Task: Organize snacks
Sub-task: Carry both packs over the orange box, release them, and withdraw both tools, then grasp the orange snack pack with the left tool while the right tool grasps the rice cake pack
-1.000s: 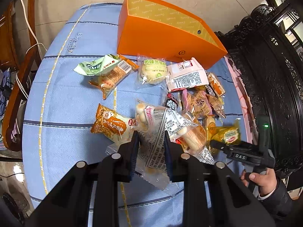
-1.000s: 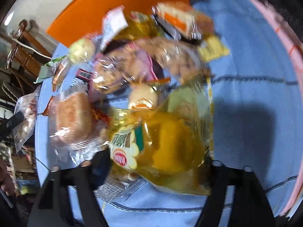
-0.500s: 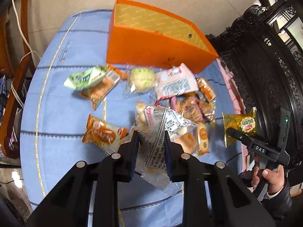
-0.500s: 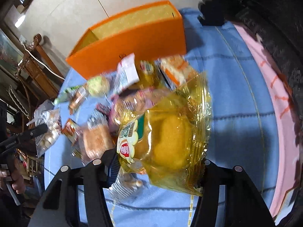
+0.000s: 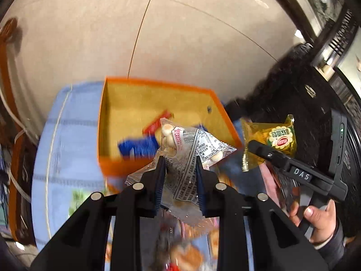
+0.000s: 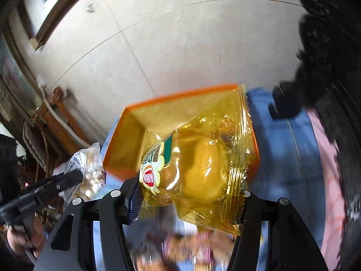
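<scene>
Counted: 1 orange box point(image 5: 112, 164); 2 pkts seen inside it, 1 blue point(image 5: 137, 148), 1 red point(image 5: 158, 123). 2 tongs: left point(image 5: 179, 169), right point(image 6: 189, 194). 2 held pkts: 1 clear bag point(image 5: 191, 144), 1 yellow pkt point(image 6: 203, 164). Approx. several blurred snacks on tabletop point(image 5: 67, 140), no. unclear.

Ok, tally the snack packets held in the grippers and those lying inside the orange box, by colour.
Clear packet of small pale round snacks, left gripper: 1
Yellow see-through cake packet, right gripper: 1
Red packet in orange box: 1
Blue packet in box: 1
Total: 4
</scene>
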The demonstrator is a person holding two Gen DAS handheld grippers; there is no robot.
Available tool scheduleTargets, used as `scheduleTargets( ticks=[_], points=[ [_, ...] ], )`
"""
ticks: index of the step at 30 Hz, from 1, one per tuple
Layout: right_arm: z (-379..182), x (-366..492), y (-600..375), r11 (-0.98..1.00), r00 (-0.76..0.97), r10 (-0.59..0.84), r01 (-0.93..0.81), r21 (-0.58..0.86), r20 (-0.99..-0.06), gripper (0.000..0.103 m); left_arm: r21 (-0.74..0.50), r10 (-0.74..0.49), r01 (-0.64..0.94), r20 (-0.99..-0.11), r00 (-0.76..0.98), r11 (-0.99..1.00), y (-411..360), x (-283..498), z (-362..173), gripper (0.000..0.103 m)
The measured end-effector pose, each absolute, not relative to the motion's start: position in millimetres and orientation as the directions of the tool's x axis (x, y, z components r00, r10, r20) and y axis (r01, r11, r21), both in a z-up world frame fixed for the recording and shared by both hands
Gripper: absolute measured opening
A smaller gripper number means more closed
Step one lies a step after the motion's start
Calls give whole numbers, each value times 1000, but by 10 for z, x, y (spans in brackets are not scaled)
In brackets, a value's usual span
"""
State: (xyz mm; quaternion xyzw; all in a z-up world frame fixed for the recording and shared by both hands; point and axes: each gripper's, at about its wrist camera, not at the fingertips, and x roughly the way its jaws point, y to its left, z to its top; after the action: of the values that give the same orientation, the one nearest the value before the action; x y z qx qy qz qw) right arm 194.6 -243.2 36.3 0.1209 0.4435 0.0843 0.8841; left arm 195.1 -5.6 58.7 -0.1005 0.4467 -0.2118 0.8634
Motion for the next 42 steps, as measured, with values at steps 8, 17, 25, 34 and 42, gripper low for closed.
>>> scheduleTargets(
  ticks=[8,17,25,34,42],
  points=[
    [80,2754,-2305,978,550,170,6,207,-817,67,-306,-368,204,-772,518,930,-274,2754,469,36],
    [11,2515,-2516,982,558,113,64,178,-822,93,-271,-300,138,-756,582,952,7,2525,520,94],
    [-13,1877,-2661,980,544,97,92,174,-833,96,-228,-263,133,-791,553,965,242,1931,358,94],
    [-367,975,-2715,981,452,78,126,150,-889,96,-159,-189,104,-868,459,982,537,1251,-207,94],
    [-650,426,-2830,966,382,87,195,172,-920,96,-117,-132,64,-929,346,991,703,879,-830,94]
  ],
)
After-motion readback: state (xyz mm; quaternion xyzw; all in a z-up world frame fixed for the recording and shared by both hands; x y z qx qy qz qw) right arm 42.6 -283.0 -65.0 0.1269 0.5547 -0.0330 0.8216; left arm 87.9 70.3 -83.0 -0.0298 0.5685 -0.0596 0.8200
